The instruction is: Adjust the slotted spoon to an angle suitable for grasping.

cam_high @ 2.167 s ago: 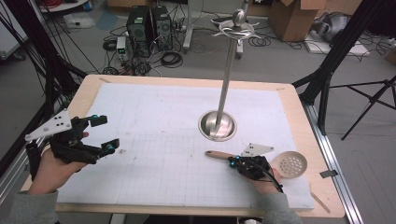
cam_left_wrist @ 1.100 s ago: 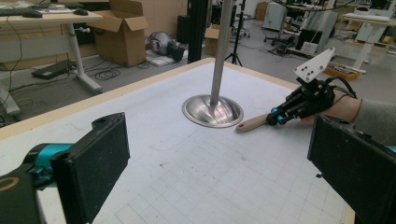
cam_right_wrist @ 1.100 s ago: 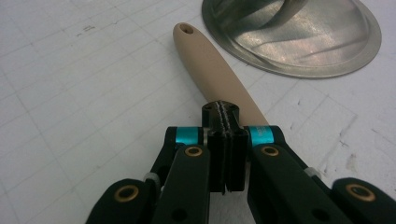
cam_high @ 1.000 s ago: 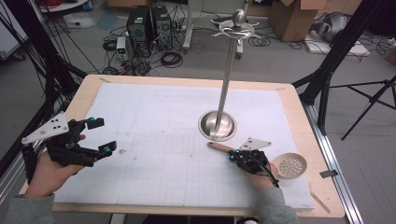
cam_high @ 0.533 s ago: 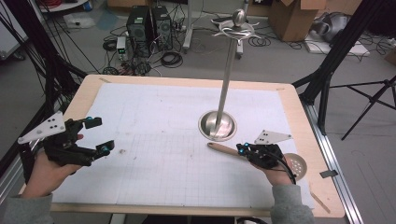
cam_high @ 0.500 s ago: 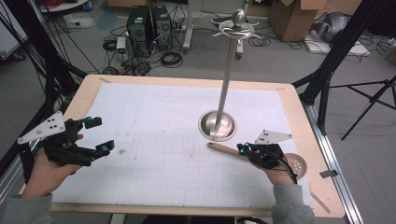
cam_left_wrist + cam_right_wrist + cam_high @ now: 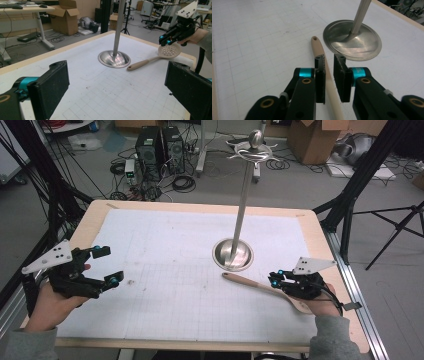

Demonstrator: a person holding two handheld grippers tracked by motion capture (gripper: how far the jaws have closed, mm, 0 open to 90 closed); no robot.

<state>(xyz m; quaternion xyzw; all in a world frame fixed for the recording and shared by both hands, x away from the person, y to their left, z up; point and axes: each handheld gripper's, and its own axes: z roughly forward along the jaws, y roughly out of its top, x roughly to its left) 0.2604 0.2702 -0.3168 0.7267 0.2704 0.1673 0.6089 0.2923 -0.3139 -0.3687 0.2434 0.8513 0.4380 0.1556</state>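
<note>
A pale wooden slotted spoon (image 7: 250,284) lies on the white grid mat (image 7: 165,240), its handle end pointing toward the metal stand's base (image 7: 232,254). My right gripper (image 7: 274,280) hovers over the handle near the spoon's head. In the right gripper view its jaws (image 7: 329,62) straddle the handle (image 7: 318,48), narrowly open, with a gap showing on the right side. My left gripper (image 7: 107,265) is held at the table's left edge, wide open and empty. In the left gripper view, the spoon (image 7: 147,62) and the right gripper (image 7: 163,40) appear far off.
A tall metal stand (image 7: 244,195) with hooks at its top rises from a round dish base (image 7: 352,41) at the mat's centre right. The wooden table rim (image 7: 320,240) frames the mat. Cables, computers and boxes lie on the floor beyond.
My right hand has slid to the right along the spoon, toward its head, which it now covers. The handle end has shifted slightly toward the stand. My left gripper has drifted a little leftward.
</note>
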